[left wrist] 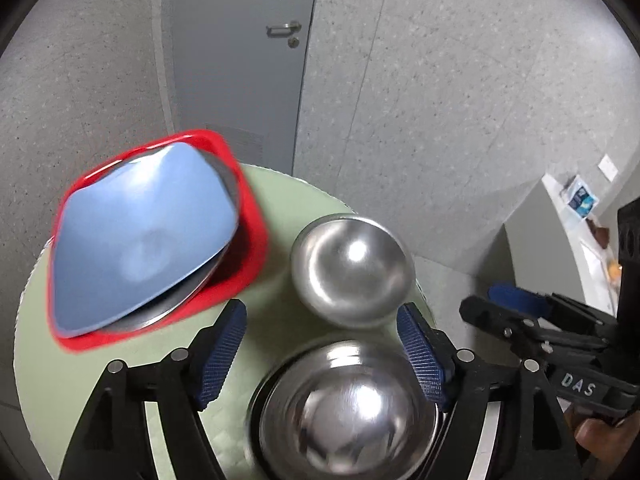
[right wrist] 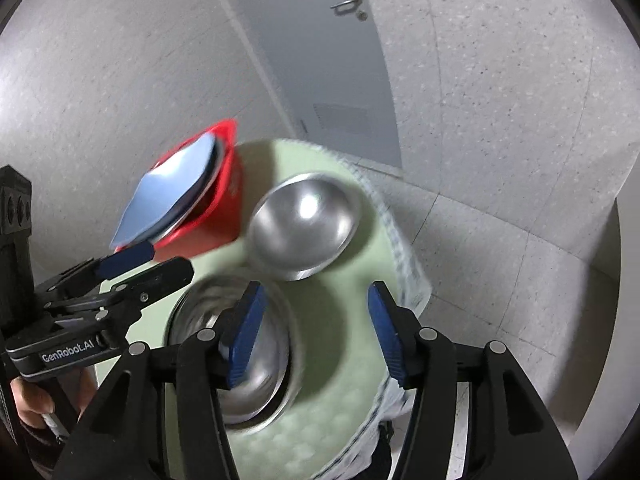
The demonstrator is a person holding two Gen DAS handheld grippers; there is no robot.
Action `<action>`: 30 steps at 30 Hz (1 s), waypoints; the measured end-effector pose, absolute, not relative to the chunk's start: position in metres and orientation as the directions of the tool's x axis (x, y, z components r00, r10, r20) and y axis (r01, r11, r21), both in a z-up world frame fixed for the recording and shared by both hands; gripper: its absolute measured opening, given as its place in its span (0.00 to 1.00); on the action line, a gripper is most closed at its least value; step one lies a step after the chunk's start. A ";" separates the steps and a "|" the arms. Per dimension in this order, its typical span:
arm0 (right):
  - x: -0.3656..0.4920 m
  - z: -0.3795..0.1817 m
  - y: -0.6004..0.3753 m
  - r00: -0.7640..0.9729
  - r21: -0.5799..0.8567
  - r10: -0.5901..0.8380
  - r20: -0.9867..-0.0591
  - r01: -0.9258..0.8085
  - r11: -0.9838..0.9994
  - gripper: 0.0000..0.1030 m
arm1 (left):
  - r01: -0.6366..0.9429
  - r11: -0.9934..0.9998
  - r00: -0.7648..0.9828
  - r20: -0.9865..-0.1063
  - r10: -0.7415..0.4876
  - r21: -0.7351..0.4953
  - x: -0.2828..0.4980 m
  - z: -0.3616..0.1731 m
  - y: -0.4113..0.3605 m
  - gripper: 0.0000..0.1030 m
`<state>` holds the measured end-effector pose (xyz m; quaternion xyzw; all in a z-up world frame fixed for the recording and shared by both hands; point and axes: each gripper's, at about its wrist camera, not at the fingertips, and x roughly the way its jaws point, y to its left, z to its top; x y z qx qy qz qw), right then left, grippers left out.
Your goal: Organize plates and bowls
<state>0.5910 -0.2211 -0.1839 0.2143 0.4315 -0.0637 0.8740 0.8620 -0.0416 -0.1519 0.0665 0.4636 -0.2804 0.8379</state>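
A red square tray (left wrist: 250,240) on the round green table (left wrist: 276,200) holds a blue plate (left wrist: 140,236) lying on a steel plate (left wrist: 192,292). A steel bowl (left wrist: 352,268) stands to the tray's right. A second steel bowl (left wrist: 348,412) sits nearer, below my left gripper (left wrist: 320,356), which is open and empty above it. In the right wrist view my right gripper (right wrist: 316,336) is open and empty over the table (right wrist: 340,320), its left finger above the near bowl (right wrist: 264,376). The far bowl (right wrist: 304,224), tray (right wrist: 224,216) and blue plate (right wrist: 172,196) lie beyond.
The table stands on a grey speckled floor (left wrist: 460,120), with a grey door (left wrist: 240,60) behind it. A grey and white counter (left wrist: 560,240) is at the right. The table's edge (right wrist: 404,264) drops off just right of my right gripper.
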 end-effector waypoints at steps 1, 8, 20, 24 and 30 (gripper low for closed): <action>0.600 -0.188 -0.229 0.612 0.319 0.074 -0.787 0.301 0.899 0.54 | 0.522 0.841 0.409 -0.823 -0.395 -0.144 0.867 -0.155 -0.048 0.72; 0.651 -0.230 -0.263 0.559 0.355 0.146 -0.816 0.285 0.891 0.54 | 0.481 0.873 0.347 -0.898 -0.271 -0.077 0.901 -0.183 -0.091 0.71; 0.684 -0.270 -0.272 0.514 0.477 0.327 -0.793 0.191 0.858 0.30 | 0.467 0.882 0.252 -0.948 -0.197 -0.059 0.935 -0.214 -0.111 0.59; 0.689 -0.275 -0.269 0.500 0.503 0.368 -0.784 0.164 0.849 0.13 | 0.485 0.871 0.233 -0.948 -0.218 -0.081 0.939 -0.213 -0.114 0.33; 0.679 -0.267 -0.271 0.530 0.508 0.354 -0.771 0.174 0.844 0.12 | 0.484 0.868 0.264 -0.926 -0.269 -0.114 0.936 -0.204 -0.112 0.26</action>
